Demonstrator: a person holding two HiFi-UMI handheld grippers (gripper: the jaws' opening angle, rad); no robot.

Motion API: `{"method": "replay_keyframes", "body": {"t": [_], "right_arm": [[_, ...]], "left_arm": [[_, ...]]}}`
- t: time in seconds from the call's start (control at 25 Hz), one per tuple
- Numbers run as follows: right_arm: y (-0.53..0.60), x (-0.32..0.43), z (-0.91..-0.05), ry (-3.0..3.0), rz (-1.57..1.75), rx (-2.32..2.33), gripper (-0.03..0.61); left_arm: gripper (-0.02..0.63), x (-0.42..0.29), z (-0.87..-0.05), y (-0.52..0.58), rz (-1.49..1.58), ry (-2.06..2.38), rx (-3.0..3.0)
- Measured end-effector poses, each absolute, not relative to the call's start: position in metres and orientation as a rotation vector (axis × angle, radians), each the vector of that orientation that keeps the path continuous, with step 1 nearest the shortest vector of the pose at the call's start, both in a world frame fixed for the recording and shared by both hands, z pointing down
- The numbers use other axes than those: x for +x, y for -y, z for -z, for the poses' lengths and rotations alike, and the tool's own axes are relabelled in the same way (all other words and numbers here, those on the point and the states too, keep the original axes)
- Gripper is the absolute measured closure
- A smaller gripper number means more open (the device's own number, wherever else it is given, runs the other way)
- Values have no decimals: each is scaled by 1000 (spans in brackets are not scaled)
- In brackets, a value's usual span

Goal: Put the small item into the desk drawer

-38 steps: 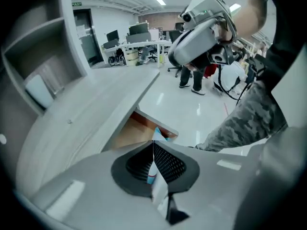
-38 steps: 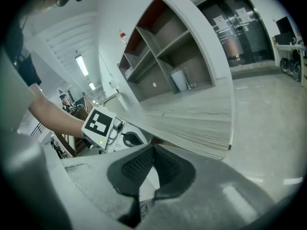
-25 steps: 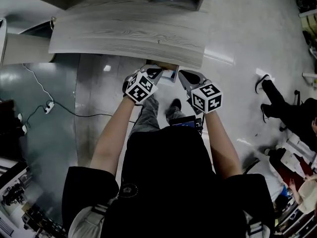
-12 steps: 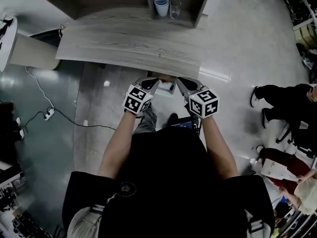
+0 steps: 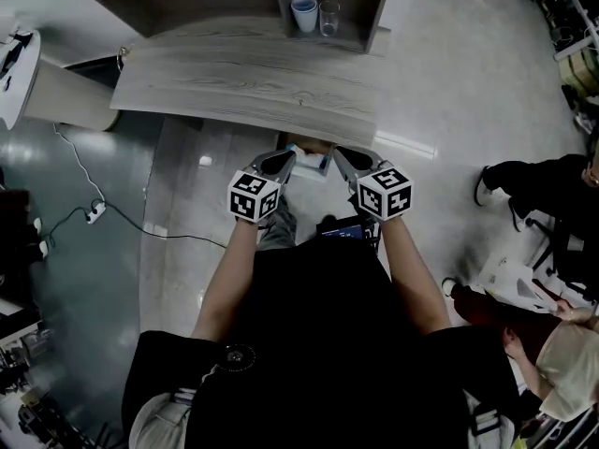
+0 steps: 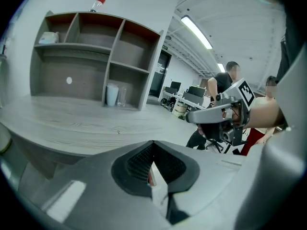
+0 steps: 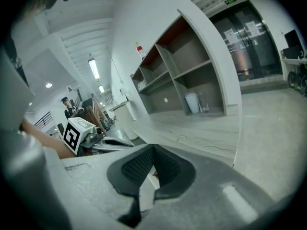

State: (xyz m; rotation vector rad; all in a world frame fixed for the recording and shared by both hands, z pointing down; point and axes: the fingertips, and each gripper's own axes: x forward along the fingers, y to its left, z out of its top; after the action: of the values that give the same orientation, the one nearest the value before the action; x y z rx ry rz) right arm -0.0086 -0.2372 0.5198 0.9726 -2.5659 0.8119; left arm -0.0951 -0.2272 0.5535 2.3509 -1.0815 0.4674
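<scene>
My left gripper and right gripper hang side by side just below the front edge of the grey wood-grain desk. Between their tips, under the desk edge, a drawer stands slightly pulled out with something pale and blue inside; I cannot make out the small item. The left gripper view has its jaws closed together, with only a thin white and red sliver in the gap behind them. In the right gripper view the jaws also meet. Neither gripper visibly holds anything.
A shelf unit at the back of the desk holds a white cup and a glass. A cable and power strip lie on the floor at the left. People sit at the right. A white column adjoins the desk's left end.
The head view has tilted, so more of the shelf shows. The left gripper has drawn slightly back from the desk edge. Both jaws have stayed closed.
</scene>
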Motion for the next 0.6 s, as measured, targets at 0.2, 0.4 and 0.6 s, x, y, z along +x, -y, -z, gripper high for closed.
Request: {"method": "replay_keyframes", "body": {"t": [0.2, 0.4, 0.6], "right_arm": [[228, -3, -522, 2577, -834, 943, 577], [217, -1, -526, 2585, -851, 902, 577], [204, -4, -535, 2585, -861, 854, 577]], "left_arm": [[612, -93, -547, 217, -412, 1113, 2342], [612, -96, -550, 192, -415, 1146, 2310], [612, -110, -558, 163, -445, 1194, 2256]]}}
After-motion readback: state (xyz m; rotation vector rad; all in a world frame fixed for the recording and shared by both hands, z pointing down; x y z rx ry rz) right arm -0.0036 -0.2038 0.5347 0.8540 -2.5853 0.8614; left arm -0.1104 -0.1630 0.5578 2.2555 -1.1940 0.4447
